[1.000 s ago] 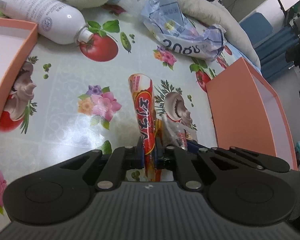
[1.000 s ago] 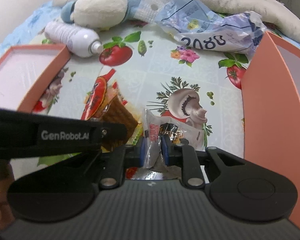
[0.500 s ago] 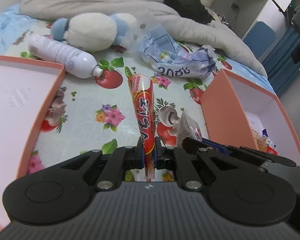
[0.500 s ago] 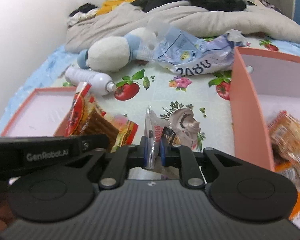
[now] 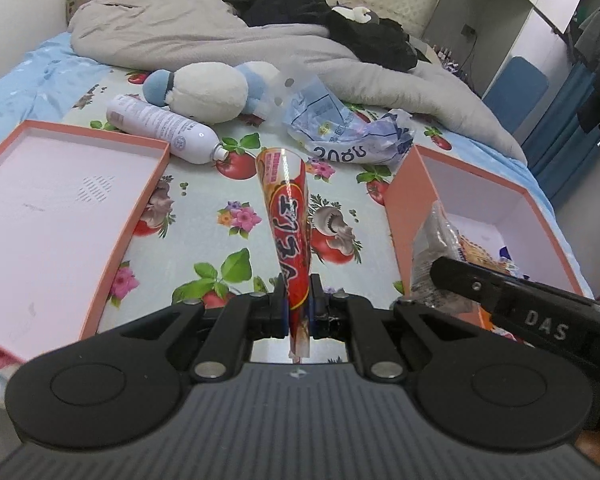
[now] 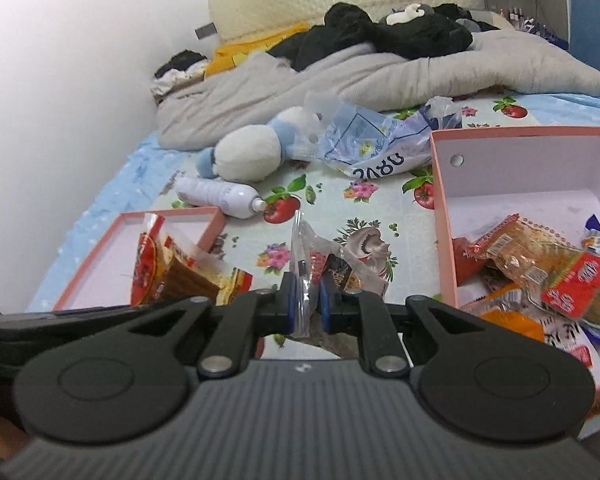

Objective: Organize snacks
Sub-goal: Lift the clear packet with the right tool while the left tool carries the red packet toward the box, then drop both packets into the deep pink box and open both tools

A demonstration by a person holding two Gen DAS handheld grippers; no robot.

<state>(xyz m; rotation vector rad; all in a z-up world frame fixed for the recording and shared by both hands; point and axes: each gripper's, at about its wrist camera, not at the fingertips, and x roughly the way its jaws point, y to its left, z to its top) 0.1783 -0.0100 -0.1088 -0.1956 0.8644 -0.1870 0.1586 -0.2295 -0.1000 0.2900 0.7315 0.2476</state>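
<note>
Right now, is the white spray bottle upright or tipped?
Tipped: the white spray bottle lies on its side on the printed tablecloth, nozzle toward a printed tomato.

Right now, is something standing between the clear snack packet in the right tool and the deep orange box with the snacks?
Nothing visible does. The clear snack packet hangs lifted beside the orange box; only its near wall is between them.

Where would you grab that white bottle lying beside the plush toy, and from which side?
Take the white bottle across the middle of its body, coming down from above. It lies on its side on the flowered cloth, so its round body would sit between the pads and the top is free. The plush toy crowds its far side, so a claw should probably close along the near and far flanks with care.
</note>
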